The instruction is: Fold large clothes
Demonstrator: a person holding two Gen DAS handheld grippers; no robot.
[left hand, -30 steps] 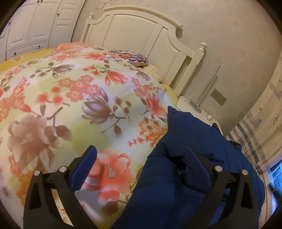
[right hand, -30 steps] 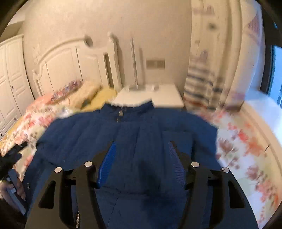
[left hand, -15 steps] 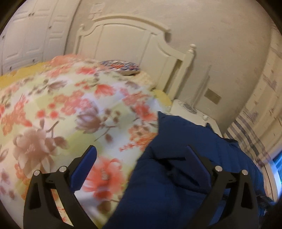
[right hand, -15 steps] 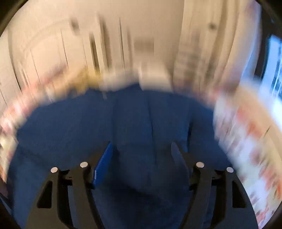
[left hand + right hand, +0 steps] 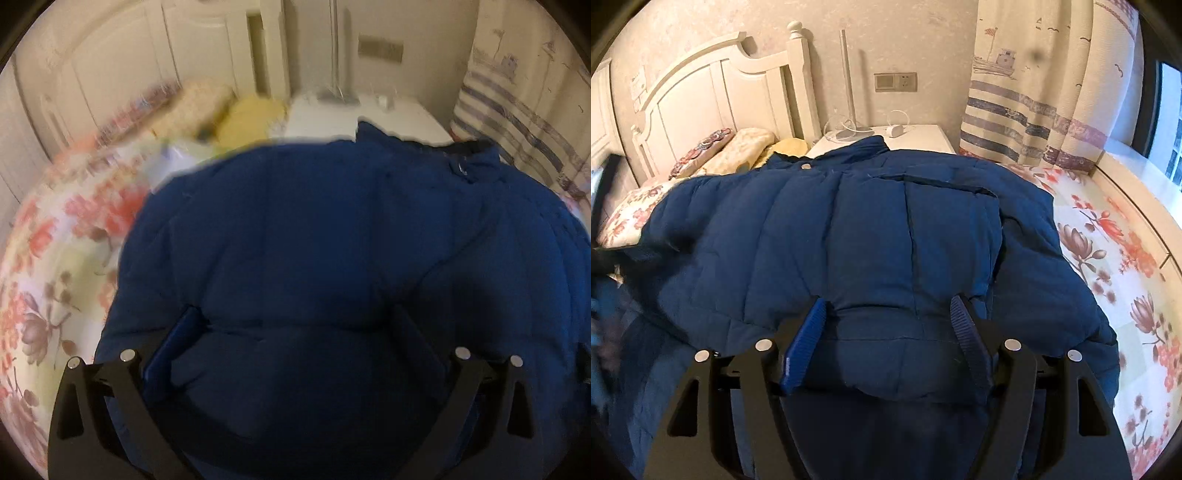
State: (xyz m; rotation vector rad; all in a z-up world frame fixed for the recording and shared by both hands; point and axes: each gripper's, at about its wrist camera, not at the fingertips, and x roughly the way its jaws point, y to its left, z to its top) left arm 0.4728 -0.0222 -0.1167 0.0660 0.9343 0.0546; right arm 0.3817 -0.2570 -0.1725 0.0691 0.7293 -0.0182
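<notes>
A dark blue puffer jacket (image 5: 849, 236) lies spread on the flowered bedspread (image 5: 1115, 251), collar toward the nightstand. It also fills the left wrist view (image 5: 332, 240). My right gripper (image 5: 890, 317) is open, its blue pads on either side of a padded fold at the jacket's near edge. My left gripper (image 5: 295, 325) is open too, over the jacket's left part, with a fold bulging between its fingers. Neither is clamped on the fabric.
A white headboard (image 5: 713, 96) and pillows (image 5: 738, 147) are at the back left. A white nightstand (image 5: 905, 136) with a lamp pole and cables stands behind the collar. A striped curtain (image 5: 1034, 110) and a window ledge (image 5: 1137, 177) run along the right.
My left gripper has swung right, from the bedspread beside the jacket to over the jacket. The right view has steadied after blur and sits lower and nearer the fabric.
</notes>
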